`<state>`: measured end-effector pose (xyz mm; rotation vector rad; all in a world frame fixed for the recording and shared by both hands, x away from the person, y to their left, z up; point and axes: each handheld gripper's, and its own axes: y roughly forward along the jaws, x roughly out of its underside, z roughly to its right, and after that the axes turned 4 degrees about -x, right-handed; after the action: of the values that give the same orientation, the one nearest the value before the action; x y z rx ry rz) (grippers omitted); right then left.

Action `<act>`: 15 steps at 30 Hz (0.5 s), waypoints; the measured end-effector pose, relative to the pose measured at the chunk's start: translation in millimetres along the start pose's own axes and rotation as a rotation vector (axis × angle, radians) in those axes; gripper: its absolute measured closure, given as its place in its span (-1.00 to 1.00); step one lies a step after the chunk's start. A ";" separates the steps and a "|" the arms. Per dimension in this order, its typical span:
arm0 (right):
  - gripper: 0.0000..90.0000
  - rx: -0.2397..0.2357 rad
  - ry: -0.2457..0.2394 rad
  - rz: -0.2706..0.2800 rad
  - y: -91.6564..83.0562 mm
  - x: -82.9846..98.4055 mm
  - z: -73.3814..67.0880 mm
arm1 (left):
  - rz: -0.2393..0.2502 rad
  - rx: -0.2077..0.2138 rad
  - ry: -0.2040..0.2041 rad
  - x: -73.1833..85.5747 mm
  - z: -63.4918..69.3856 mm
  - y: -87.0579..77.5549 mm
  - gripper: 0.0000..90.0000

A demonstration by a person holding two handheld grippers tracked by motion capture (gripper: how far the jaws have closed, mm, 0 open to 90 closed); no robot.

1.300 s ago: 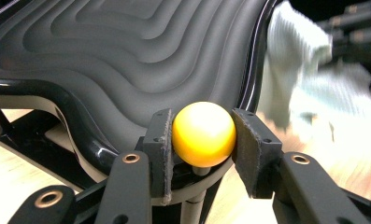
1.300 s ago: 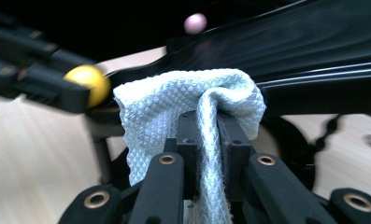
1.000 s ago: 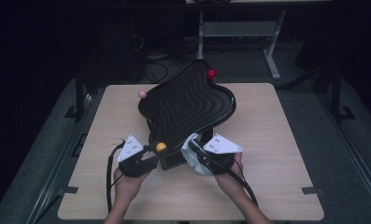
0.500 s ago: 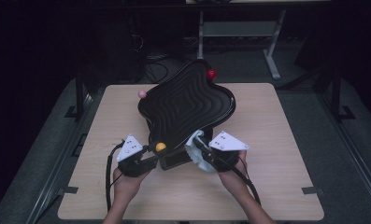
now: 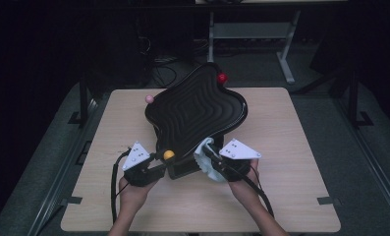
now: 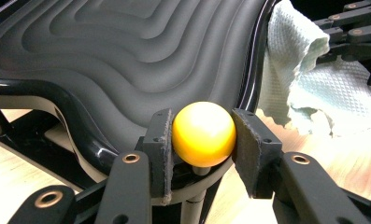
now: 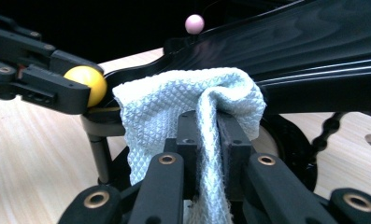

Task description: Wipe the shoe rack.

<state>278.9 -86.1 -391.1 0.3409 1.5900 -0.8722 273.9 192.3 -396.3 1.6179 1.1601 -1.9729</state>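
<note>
A black board (image 5: 197, 115) with wavy ridges stands tilted on a dark stand in the middle of the table. Round knobs sit on its rim: yellow (image 5: 169, 155) near me, pink (image 5: 150, 99) at the far left, red (image 5: 222, 77) at the far end. My left gripper (image 5: 166, 158) is shut on the yellow knob (image 6: 203, 134), one pad on each side. My right gripper (image 5: 207, 153) is shut on a pale waffle-weave cloth (image 7: 174, 107). The cloth (image 5: 205, 161) lies bunched against the board's near edge (image 7: 314, 42).
The wooden table (image 5: 291, 147) has bare surface left and right of the board. Cables trail from both grippers toward the table's near edge. Dark floor, a desk frame (image 5: 281, 44) and stands lie beyond the far edge.
</note>
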 end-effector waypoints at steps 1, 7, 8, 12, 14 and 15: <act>0.79 -0.008 -0.009 -0.007 1.9 0.7 -2.9 | -0.001 0.000 0.000 -0.1 0.0 -0.1 0.34; 0.79 -0.006 -0.039 -0.009 1.1 -0.7 -9.0 | 0.001 -0.002 -0.003 -0.2 -0.4 0.0 0.34; 0.79 -0.005 -0.036 -0.009 0.5 -0.7 -9.5 | 0.000 -0.004 -0.004 -0.2 -0.5 0.0 0.34; 0.79 -0.027 -0.049 -0.011 1.5 0.8 -20.5 | 0.001 -0.014 -0.008 -0.4 -1.2 0.3 0.34; 0.79 -0.041 -0.072 -0.009 1.9 0.0 -28.7 | 0.001 -0.017 -0.010 -0.5 -1.2 0.3 0.34; 0.79 -0.044 -0.082 -0.006 1.7 -0.9 -31.5 | 0.001 -0.017 -0.011 -0.5 -1.3 0.2 0.34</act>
<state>257.6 -62.9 -391.2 0.2667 1.5329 -0.8442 275.1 193.1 -395.9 1.5974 1.1693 -1.9635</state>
